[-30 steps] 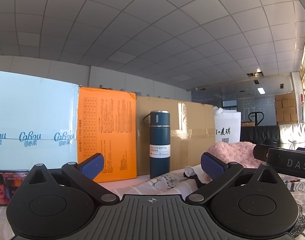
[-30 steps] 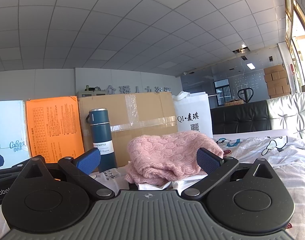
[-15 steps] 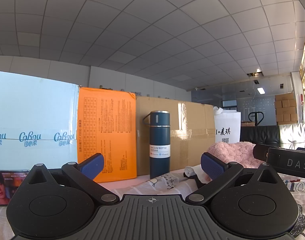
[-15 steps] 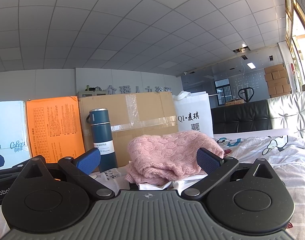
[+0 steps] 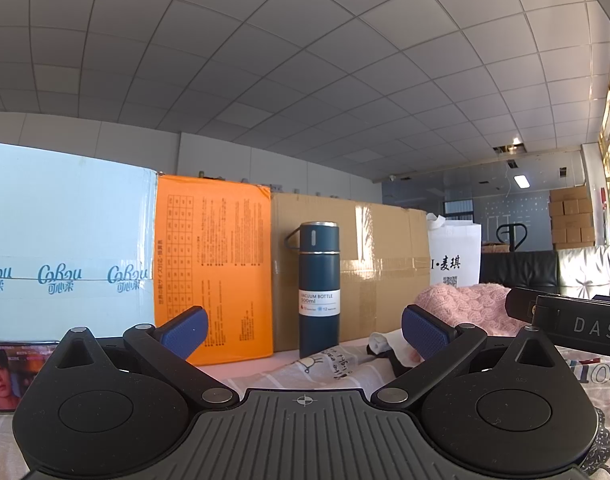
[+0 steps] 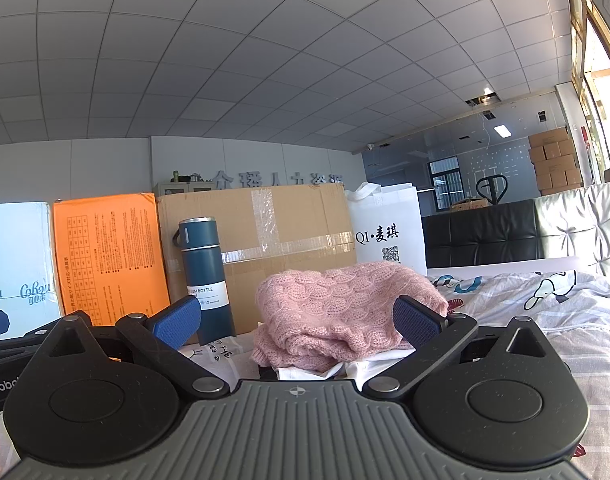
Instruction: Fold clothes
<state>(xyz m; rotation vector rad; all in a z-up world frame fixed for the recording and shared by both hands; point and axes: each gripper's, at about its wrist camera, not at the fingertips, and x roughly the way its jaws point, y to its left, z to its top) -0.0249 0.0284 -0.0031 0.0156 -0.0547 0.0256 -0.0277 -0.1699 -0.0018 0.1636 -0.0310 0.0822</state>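
A folded pink knit sweater lies on top of white and dark garments on a printed bedsheet, straight ahead in the right wrist view. My right gripper is open, level with the pile and short of it, holding nothing. In the left wrist view the same pink sweater shows at the right, behind the right blue fingertip. My left gripper is open and empty, pointing at a dark blue vacuum bottle. A printed white cloth lies in front of it.
Upright at the back stand a light blue box, an orange box, a taped cardboard box and a white paper bag. The other gripper's black body crosses the left view's right edge. A black sofa is beyond.
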